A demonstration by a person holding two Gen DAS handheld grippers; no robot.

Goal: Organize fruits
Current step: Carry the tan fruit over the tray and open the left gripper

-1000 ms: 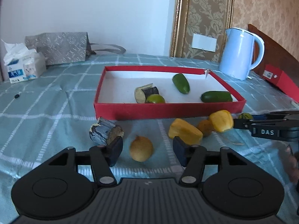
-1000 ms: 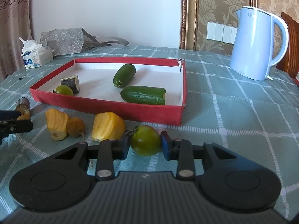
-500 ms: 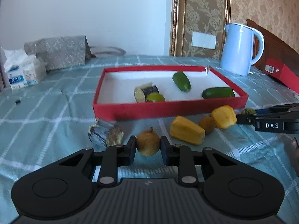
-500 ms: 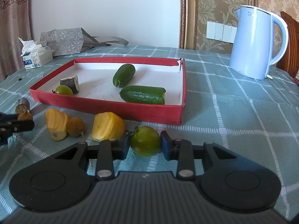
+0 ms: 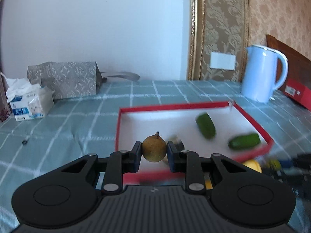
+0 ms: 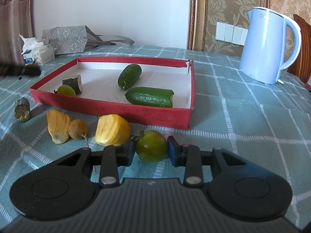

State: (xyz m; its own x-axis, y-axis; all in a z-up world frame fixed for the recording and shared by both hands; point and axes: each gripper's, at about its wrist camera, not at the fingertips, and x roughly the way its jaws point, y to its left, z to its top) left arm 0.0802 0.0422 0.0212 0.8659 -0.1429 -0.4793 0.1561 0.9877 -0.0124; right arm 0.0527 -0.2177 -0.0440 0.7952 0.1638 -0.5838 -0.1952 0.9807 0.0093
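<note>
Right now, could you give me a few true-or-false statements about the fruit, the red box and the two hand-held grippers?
1. The left hand-held gripper holds a small brown round fruit. True.
2. The red box holds no produce. False: two cucumbers lie inside, among other pieces.
3. The green tomato sits between the right hand-held gripper's fingers. True.
4. The blue kettle stands inside the box. False: it stands on the tablecloth beyond it.
5. Both yellow fruit pieces lie in the box. False: they lie on the cloth in front.
</note>
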